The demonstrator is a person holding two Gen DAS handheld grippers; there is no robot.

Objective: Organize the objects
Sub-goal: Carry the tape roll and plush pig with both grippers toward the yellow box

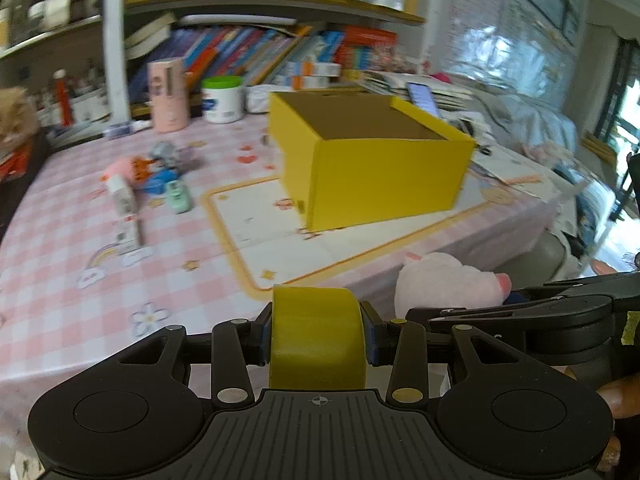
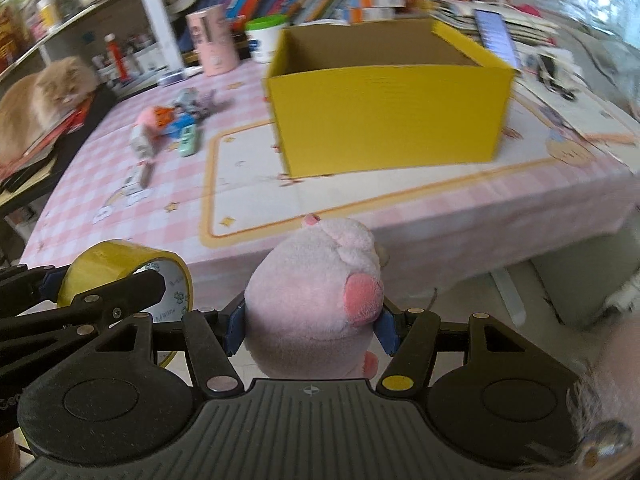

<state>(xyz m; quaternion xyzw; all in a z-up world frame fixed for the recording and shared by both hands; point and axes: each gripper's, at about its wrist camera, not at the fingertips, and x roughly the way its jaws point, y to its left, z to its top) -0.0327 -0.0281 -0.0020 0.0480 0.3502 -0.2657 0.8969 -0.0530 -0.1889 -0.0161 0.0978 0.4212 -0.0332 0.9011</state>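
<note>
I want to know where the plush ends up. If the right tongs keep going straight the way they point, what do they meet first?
Probably the yellow box: it stands straight ahead of the right tongs, shut on the pink plush. Only bare tablecloth lies between, though depth is unclear.

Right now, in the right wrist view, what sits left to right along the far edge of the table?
Orange long-haired cat → red-capped bottle → pink cylindrical canister → green-lidded white tub → open yellow cardboard box.
</note>
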